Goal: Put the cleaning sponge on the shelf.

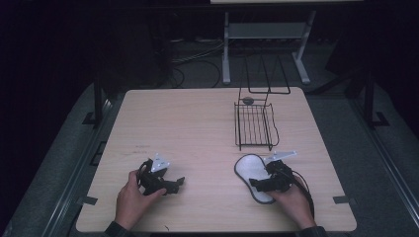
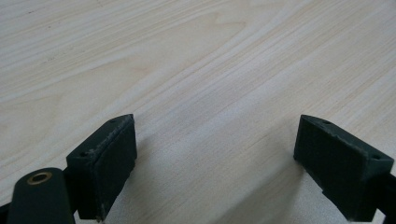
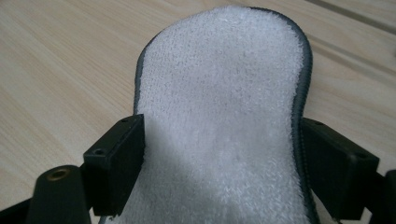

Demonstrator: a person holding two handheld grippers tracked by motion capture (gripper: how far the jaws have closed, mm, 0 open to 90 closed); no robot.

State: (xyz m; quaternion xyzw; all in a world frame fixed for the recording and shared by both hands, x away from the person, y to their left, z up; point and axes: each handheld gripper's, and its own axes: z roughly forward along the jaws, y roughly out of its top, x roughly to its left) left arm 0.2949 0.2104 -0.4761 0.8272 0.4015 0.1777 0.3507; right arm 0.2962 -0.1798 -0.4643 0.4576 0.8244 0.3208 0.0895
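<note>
Two grippers sit low over the near edge of the table, one in each of the person's hands. The right gripper (image 1: 260, 184) has its black jaws set against the two long sides of a white, fleecy insole (image 1: 249, 173) with a dark grey rim; in the right gripper view the jaw pads press the rim on either side of the narrow waist of the insole (image 3: 219, 121), so it is clamped across its width. The insole lies flat on the wood at the near right, its rounded end pointing away from the right hand (image 1: 294, 200) (a black cable loops off the gripper's right side).

The left gripper (image 1: 179, 182) rests at the near left, held by the left hand (image 1: 131, 197), with its jaws spread wide and nothing between them; the left gripper view shows bare pale wood grain between the two pads (image 2: 109, 163).

Farther out, just beyond the insole's far end, stands a black wire rack (image 1: 255, 126) with a flat grid base and tall upright loops at its far side. A small dark round thing (image 1: 248, 100) sits at the rack's far left corner; I cannot make out what it is. The wooden table (image 1: 188, 128) is light and rounded at the corners, and past its far edge, on the dark floor, stands a grey metal frame (image 1: 267, 34) amid loose cables.
</note>
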